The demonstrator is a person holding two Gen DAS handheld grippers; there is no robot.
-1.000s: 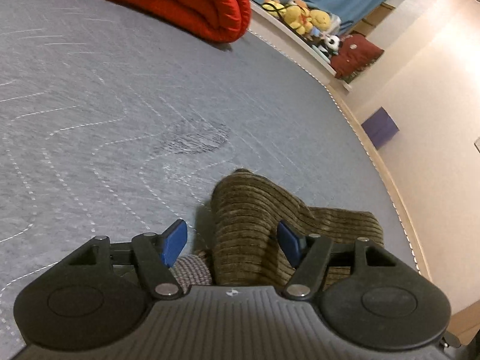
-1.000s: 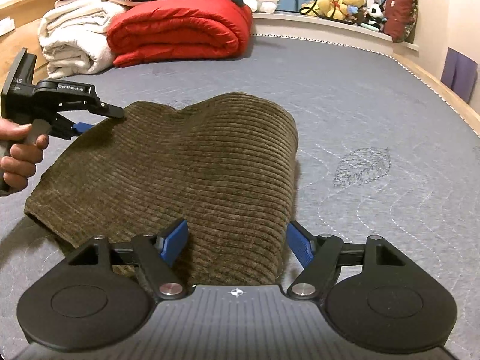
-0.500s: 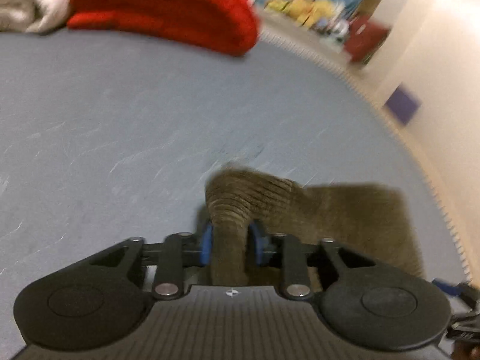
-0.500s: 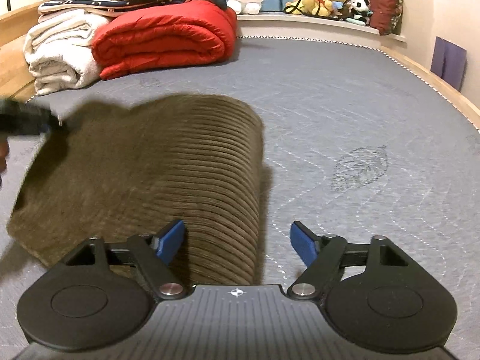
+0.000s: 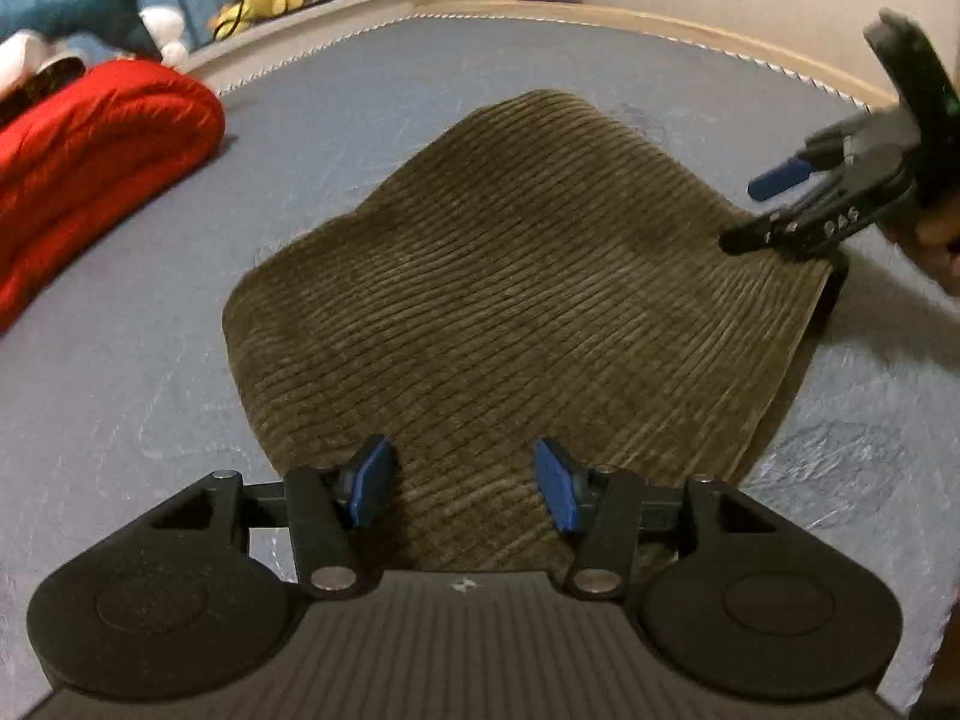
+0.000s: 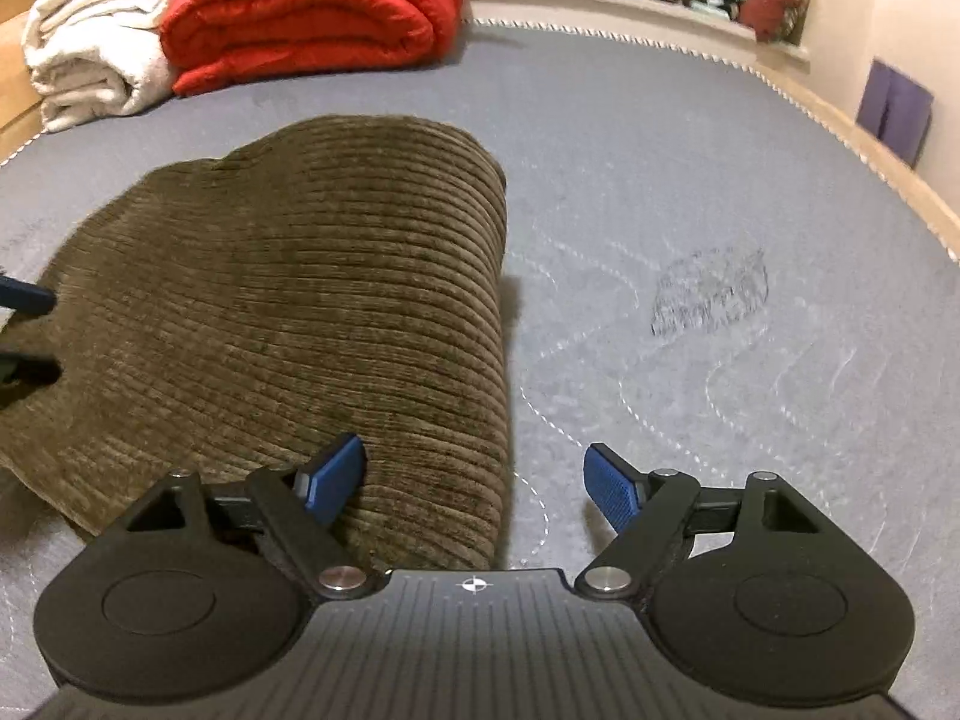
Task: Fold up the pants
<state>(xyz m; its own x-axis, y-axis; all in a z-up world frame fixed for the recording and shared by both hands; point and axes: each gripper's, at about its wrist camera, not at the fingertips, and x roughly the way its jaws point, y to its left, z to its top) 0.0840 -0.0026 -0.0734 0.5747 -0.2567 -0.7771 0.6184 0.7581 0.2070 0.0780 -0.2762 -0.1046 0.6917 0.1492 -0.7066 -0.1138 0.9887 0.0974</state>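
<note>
Softly ribbed olive corduroy pants [image 5: 516, 300], folded slab, quilted grey mattress [image 6: 690, 192]

The left hand-held gripper [image 5: 465, 489] has a matte black body: a ribbed, dark grey central plate bearing a small white crosshair mark, flanked by two rounded black housings, each with a shallow circular recess. Black linkage arms pivot on silver screws and have triangular cut-outs, ending in blue ridged fingers [image 5: 371, 479]. The right hand-held gripper [image 6: 474, 480] is built the same way, with a textured blue pad [image 6: 612, 486]. Seen from the left camera, its black arm carries white lettering, blurred but reading roughly "DAS".
</note>
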